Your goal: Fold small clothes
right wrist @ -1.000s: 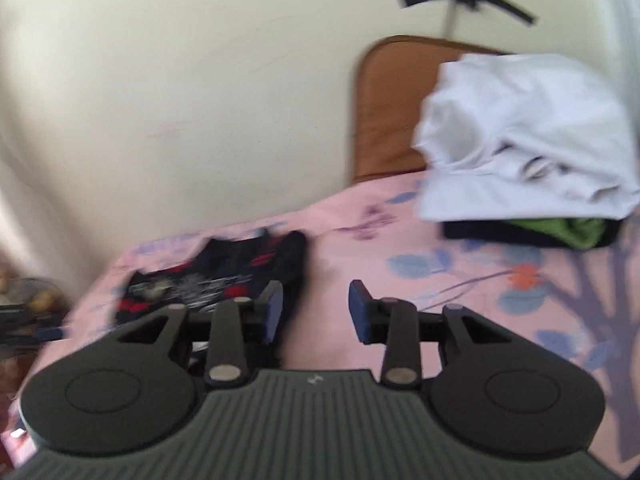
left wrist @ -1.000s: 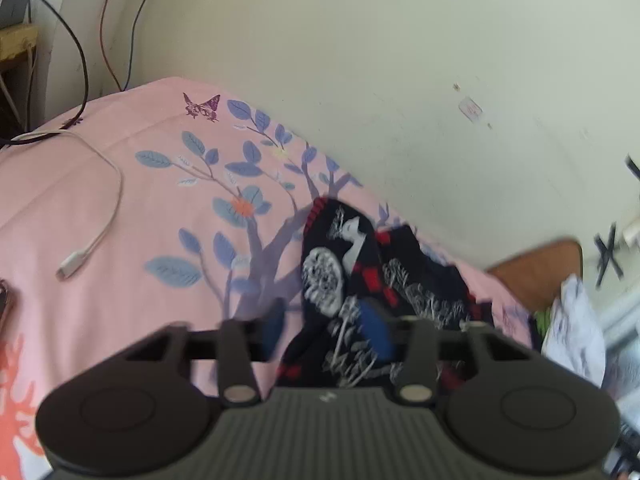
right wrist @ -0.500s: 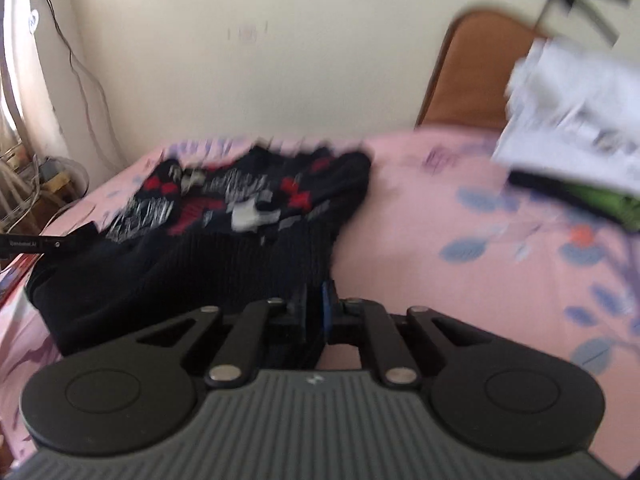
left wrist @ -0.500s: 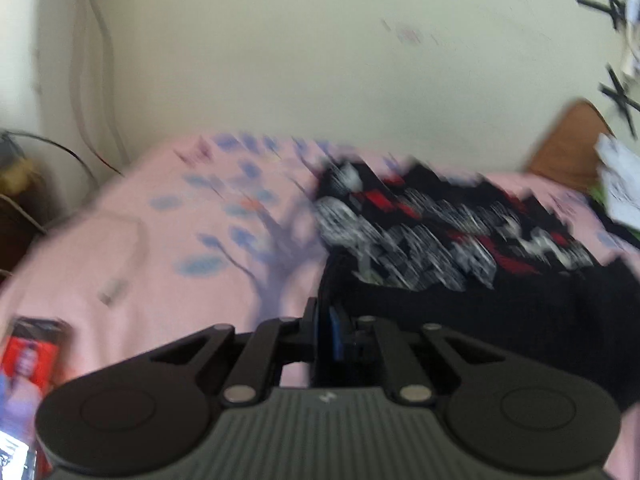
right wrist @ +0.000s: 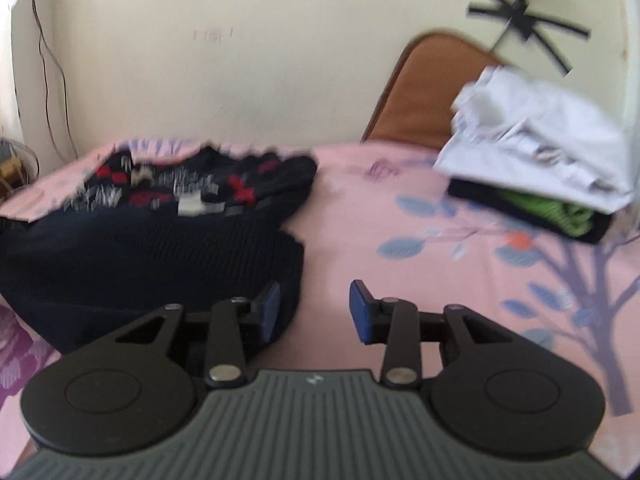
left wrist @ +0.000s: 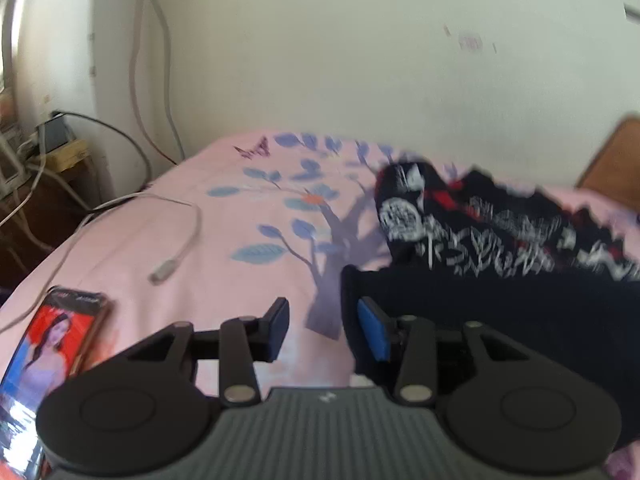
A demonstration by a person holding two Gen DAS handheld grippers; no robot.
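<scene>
A dark navy knitted garment (left wrist: 500, 300) with a red and white pattern band lies spread on the pink bedsheet (left wrist: 240, 232); it also shows in the right wrist view (right wrist: 152, 248). My left gripper (left wrist: 324, 330) is open and empty at the garment's near left corner, its right finger beside the cloth edge. My right gripper (right wrist: 314, 312) is open and empty at the garment's near right corner, its left finger over the cloth edge.
A phone (left wrist: 52, 344) with a lit screen and a white charging cable (left wrist: 176, 256) lie left on the bed. A stack of folded clothes, white on top (right wrist: 540, 152), sits at the far right by a brown headboard (right wrist: 424, 88). The wall is close behind.
Both grippers were shut on the garment's near corners half a second ago; now both have opened and let go. The garment lies spread out flatter than a second ago.
</scene>
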